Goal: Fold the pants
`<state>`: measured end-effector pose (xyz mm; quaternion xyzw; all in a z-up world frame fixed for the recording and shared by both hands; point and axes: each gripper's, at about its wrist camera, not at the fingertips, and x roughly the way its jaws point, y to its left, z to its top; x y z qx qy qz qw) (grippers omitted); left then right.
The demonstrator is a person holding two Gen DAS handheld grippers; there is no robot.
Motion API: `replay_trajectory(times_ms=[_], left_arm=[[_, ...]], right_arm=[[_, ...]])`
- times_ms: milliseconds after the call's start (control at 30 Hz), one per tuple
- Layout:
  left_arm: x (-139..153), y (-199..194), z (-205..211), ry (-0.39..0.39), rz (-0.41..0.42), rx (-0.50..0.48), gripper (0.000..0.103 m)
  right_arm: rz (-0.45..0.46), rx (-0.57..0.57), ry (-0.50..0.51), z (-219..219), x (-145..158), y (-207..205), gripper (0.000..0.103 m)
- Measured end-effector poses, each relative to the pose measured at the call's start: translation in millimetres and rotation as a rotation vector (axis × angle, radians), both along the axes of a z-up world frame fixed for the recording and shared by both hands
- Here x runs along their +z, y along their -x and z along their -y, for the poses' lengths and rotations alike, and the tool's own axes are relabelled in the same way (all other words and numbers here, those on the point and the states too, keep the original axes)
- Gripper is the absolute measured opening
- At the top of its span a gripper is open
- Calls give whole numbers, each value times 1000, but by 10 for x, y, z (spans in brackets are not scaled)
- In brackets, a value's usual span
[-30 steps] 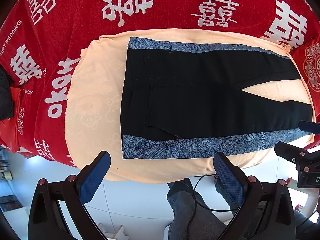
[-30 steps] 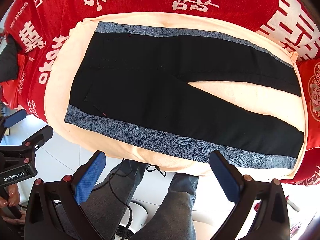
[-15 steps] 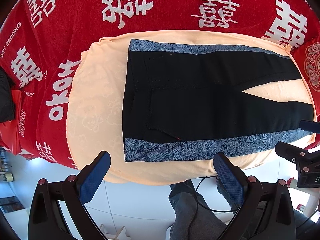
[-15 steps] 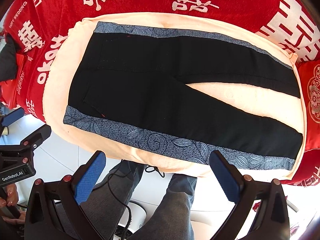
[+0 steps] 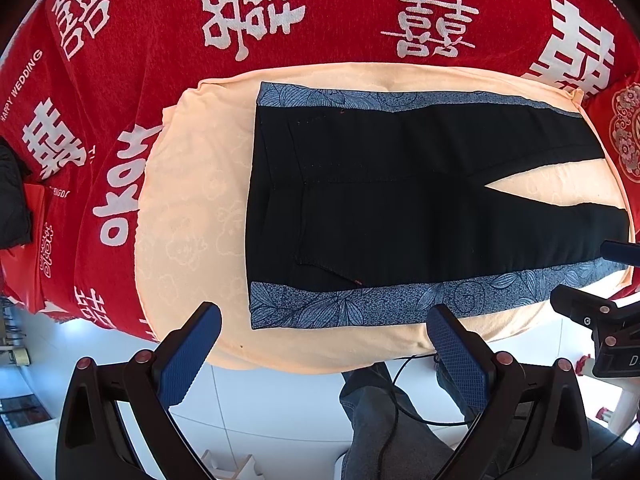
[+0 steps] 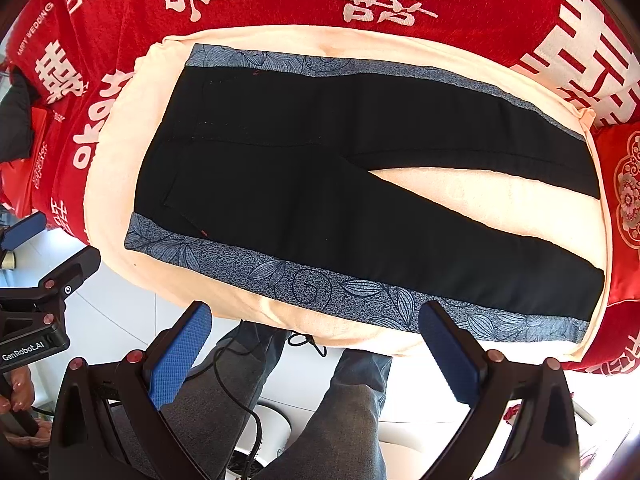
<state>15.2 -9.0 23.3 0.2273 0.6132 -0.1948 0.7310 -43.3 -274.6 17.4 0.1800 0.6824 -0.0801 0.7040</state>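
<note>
White floor tiles (image 5: 248,400) run under me, and my grey-trousered legs (image 6: 340,408) stand against the near edge of the bed. My left tongs (image 5: 324,344) hang spread wide over that near edge, holding nothing; the blue pads (image 5: 188,356) sit clear of the cloth. My right tongs (image 6: 316,344) are likewise spread and bare, and in that view the body of the left tool at the left edge reads "GenRobot.AI" (image 6: 22,352).

Just beyond both sets of tips lies a peach towel (image 5: 188,208), and on it the pants (image 5: 400,208) lie flat and unfolded: black, with a grey-blue leaf-patterned stripe (image 6: 312,284) along each outer seam. The waistband is toward the towel's left end, and the two legs run to the right, parted in a narrow V. The near stripe lies just past my fingertips, not touched.

Farther out, a red blanket (image 5: 320,8) covers the bed, printed with large white double-happiness characters (image 5: 252,8) and, at the far left edge, "HAPPY WEDDING" (image 5: 22,84). A red cushion (image 6: 628,216) with a floral medallion lies at the right edge.
</note>
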Motion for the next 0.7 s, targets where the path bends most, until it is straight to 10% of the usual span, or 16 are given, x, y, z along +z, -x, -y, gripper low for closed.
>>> replay_trajectory(times_ms=[700], left_arm=[[78, 202, 256, -60, 40, 12, 103]], right_arm=[[37, -9, -63, 221, 28, 82, 103]])
